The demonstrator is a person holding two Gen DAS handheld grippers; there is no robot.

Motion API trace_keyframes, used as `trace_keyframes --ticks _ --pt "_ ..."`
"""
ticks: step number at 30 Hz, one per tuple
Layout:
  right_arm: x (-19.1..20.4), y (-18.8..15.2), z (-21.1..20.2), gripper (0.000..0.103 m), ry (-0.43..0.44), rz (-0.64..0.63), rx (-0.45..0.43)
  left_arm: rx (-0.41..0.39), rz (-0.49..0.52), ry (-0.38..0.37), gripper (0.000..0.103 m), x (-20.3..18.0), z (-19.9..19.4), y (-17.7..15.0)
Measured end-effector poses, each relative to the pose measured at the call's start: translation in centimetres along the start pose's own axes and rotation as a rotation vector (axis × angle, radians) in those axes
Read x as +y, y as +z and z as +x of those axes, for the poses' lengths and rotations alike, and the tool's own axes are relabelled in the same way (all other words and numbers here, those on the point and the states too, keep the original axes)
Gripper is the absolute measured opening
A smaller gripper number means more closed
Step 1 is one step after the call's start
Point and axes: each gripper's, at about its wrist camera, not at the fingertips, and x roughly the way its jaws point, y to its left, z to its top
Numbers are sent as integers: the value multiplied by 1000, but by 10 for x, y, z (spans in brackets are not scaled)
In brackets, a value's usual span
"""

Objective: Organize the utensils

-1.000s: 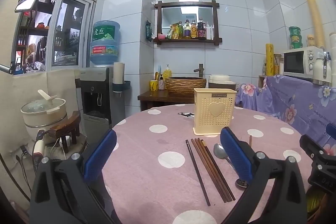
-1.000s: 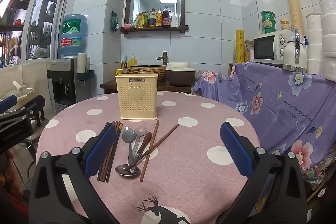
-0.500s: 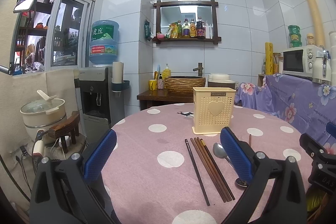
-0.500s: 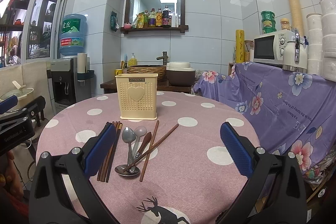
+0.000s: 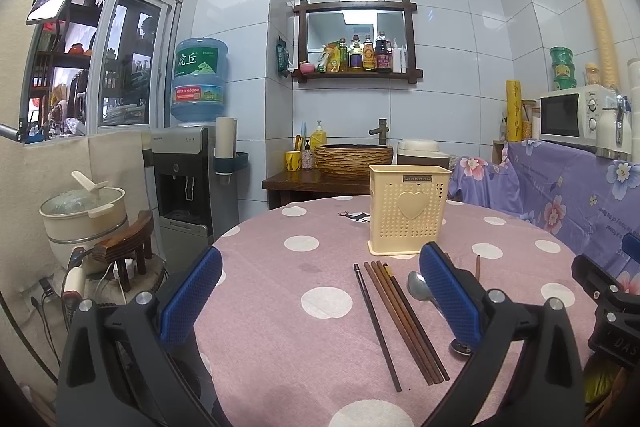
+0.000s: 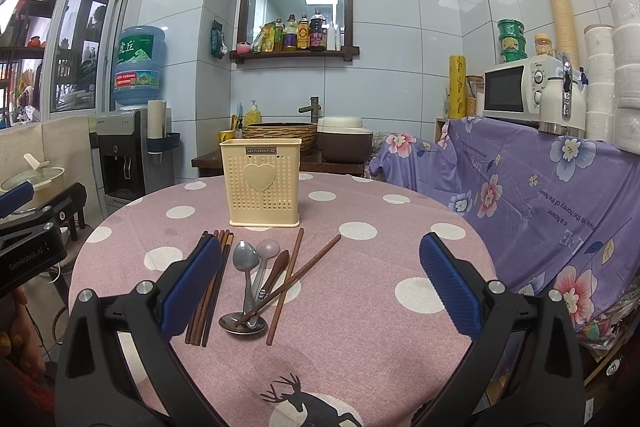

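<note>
Here the right gripper hangs wide open, holding nothing, and the spoons and loose chopsticks lie at its 11 o'clock, long axes toward the holder at 12. The left gripper, also open and empty, has the bundled chopsticks at 1 o'clock. The table offers room around.

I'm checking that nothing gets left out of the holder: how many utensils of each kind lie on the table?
Spoons: 4
Chopsticks lying side by side: 5, as far as I can tell
Loose chopsticks: 2
Total: 11
</note>
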Motion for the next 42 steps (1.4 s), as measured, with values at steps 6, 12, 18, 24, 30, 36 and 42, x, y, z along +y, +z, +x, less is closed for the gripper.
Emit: trace_keyframes --ticks 6,12,18,24,30,36,42 --pt "0 0 0 98 0 -1 -1 0 0 0 98 0 0 0" --pt "1 -2 0 98 2 -2 1 1 1 0 98 0 1 -1" --pt "1 -1 0 98 1 -3 0 -1 2 1 98 1 1 -1" --pt "1 -1 0 98 2 -2 2 1 1 1 98 2 1 -2" --pt "2 -3 0 98 2 -4 3 0 1 4 98 6 1 -4" --pt "2 -4 1 98 4 -3 6 2 2 4 98 7 2 -5" --pt "1 -5 1 98 4 -3 8 3 1 4 98 7 2 -5"
